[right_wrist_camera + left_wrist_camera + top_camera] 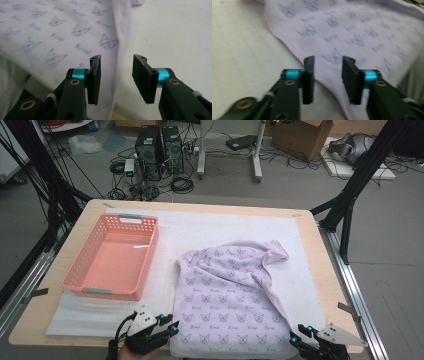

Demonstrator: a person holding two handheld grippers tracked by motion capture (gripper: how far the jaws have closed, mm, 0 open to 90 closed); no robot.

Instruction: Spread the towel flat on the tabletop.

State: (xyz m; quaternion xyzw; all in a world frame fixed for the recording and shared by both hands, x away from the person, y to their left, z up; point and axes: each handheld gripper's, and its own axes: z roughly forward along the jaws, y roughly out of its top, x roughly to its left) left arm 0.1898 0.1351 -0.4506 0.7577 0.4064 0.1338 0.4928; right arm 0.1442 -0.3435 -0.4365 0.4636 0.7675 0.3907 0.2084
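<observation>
Both tools are hanging released at the lilac cat-print garment's [235, 295] near hem: left tool [328, 75] and right tool [117, 75] should each straddle a corner, then pinch together.

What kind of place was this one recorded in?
Most likely a lab or workshop set up for recording: two black desktop computer towers stand on the floor amid loose cables, beside a brown cardboard box, and black metal frame struts flank the wooden table.

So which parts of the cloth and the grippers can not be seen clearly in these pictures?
- High view: near hem of the lilac cat-print garment is cut off by the bottom edge.
- High view: right gripper is partly cut off there too.
- Left gripper view: print is motion-blurred; small words unreadable.
- Left gripper: contact with the cloth unclear.
</observation>
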